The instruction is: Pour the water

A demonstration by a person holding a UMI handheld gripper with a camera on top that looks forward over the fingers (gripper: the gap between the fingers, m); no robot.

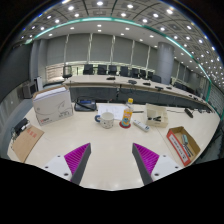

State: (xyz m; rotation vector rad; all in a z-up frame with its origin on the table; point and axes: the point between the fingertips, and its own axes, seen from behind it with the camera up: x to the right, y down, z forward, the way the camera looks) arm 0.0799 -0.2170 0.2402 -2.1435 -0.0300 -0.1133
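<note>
Hand-held gripper [111,160] is sitting released, I'm seeing both fingers spread wide with their magenta pads [76,156] facing each other and nothing gripped between them. It's hanging above the near part of the pale desk [105,150], bare surface showing in the gap between the fingers. Task items are lying well beyond the fingertips, around mid-desk: a white mug [105,120] with its handle pointing left, and just to its right an upright bottle [127,113] with an orange-ish body; I can't tell whether it's capped or how full it is. Bottle and mug are standing near each other but apart. Right of the bottle I'm seeing a small white box-like object [154,116], too small to identify. A white box [52,104] is sitting on the left side of the desk, with a brown cardboard piece [25,142] lying nearer on the left edge. An open cardboard box [184,145] with a reddish interior is lying near the right finger. Behind the desk, a dark keyboard-like item [86,103] and rows of office desks with chairs [110,72] are filling the room under ceiling lights.
</note>
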